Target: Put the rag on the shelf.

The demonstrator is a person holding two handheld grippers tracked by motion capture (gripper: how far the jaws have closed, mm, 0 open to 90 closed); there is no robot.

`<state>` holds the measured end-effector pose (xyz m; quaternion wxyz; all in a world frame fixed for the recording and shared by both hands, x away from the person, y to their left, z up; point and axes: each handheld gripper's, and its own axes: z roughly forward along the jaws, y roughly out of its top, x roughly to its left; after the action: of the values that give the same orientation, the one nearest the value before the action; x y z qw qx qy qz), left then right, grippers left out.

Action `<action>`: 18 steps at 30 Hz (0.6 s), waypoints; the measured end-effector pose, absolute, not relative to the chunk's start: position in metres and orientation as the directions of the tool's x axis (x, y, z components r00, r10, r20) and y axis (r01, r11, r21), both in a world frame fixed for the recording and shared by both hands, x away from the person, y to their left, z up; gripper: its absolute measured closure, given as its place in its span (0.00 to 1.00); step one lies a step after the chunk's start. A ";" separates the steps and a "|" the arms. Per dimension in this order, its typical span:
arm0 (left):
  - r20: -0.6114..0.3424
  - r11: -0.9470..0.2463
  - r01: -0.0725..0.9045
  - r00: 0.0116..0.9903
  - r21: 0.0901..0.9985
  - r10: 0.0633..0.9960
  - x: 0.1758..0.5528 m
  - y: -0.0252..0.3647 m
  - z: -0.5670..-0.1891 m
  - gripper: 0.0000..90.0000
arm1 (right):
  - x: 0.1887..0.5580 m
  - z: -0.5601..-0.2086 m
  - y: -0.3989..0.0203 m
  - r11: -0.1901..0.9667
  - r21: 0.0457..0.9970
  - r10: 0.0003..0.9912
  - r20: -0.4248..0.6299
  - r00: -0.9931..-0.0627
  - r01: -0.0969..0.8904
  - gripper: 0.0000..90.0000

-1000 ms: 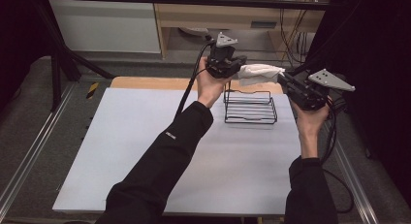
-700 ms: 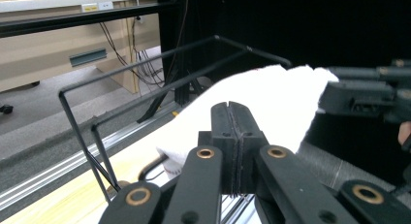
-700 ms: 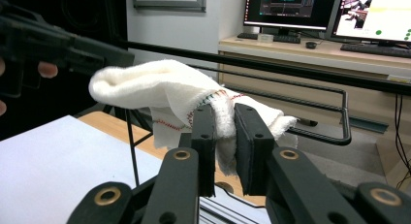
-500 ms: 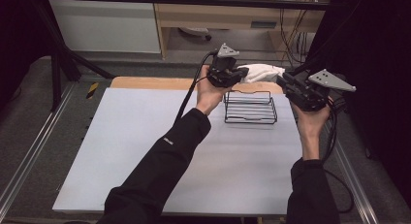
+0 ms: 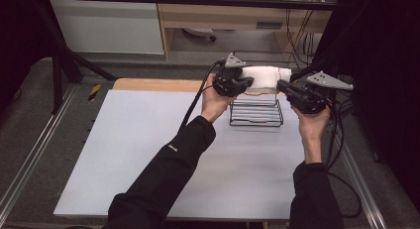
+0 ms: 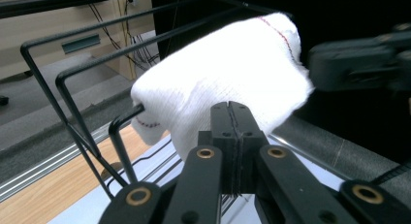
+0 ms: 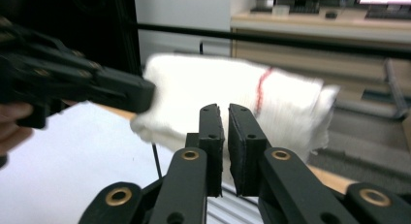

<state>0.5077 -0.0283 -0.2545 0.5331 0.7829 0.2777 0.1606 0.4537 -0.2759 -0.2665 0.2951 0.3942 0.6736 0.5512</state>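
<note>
1. Here the step in hand is hanging: a white knit cloth [image 5: 265,75] with a red stitched seam is carried level between the two grippers, just above the far edge of the black wire rack [image 5: 256,112] that stands on the white table top [image 5: 148,140]
2. The left gripper [image 5: 250,81] has its jaws pressed fully together on the cloth's left end, as the left gripper view shows, with the rack's upper bars close beside and below the fabric
3. The right gripper [image 5: 281,84] has just been closing its jaws, and in the right gripper view they stand with only a narrow slit between them; the cloth's right end sits right at the tips, but whether a fold is truly pinched there cannot be told
4. The cloth does not appear to rest on the rack yet; it looks to hang clear of the top bars, towards the rack's back
5. The next move probably calls for both hands to sink together and draw the cloth towards the person, keeping it stretched so it drapes across the top bars rather than bunching
6. Only once the bars carry its weight should the jaws part, one end after the other
</note>
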 end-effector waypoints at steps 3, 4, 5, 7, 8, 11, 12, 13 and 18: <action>-0.046 -0.282 0.270 0.793 0.921 0.607 0.508 -0.026 -0.258 0.99 | 0.460 -0.278 -0.276 0.081 0.968 0.863 0.051 -0.503 0.237 0.96; -0.046 -0.285 0.272 0.793 0.919 0.608 0.508 -0.026 -0.260 0.99 | 0.461 -0.280 -0.276 0.079 0.967 0.864 0.054 -0.500 0.242 0.96; -0.046 -0.285 0.273 0.792 0.919 0.609 0.509 -0.025 -0.261 0.99 | 0.463 -0.283 -0.276 0.076 0.966 0.867 0.058 -0.495 0.247 0.96; -0.046 -0.285 0.275 0.789 0.918 0.612 0.509 -0.025 -0.264 0.99 | 0.465 -0.287 -0.277 0.075 0.964 0.870 0.061 -0.490 0.254 0.96; -0.047 -0.285 0.276 0.788 0.918 0.614 0.509 -0.026 -0.266 0.99 | 0.466 -0.288 -0.277 0.078 0.964 0.871 0.059 -0.489 0.256 0.96; -0.035 -0.289 0.268 0.786 0.919 0.618 0.510 -0.027 -0.269 0.99 | 0.469 -0.290 -0.277 0.081 0.963 0.873 0.056 -0.484 0.256 0.95; -0.035 -0.288 0.267 0.786 0.920 0.618 0.510 -0.027 -0.269 0.99 | 0.469 -0.290 -0.276 0.080 0.963 0.874 0.056 -0.483 0.256 0.94; -0.032 -0.288 0.264 0.786 0.921 0.618 0.510 -0.027 -0.269 0.99 | 0.469 -0.289 -0.276 0.080 0.964 0.874 0.056 -0.484 0.255 0.93; -0.027 -0.280 0.247 0.792 0.928 0.610 0.505 -0.023 -0.266 0.97 | 0.463 -0.284 -0.276 0.080 0.972 0.868 0.041 -0.494 0.221 0.86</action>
<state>0.5049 -0.0228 -0.2664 0.5338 0.7817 0.2742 0.1699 0.4630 -0.2764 -0.2837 0.2974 0.4054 0.6720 0.5438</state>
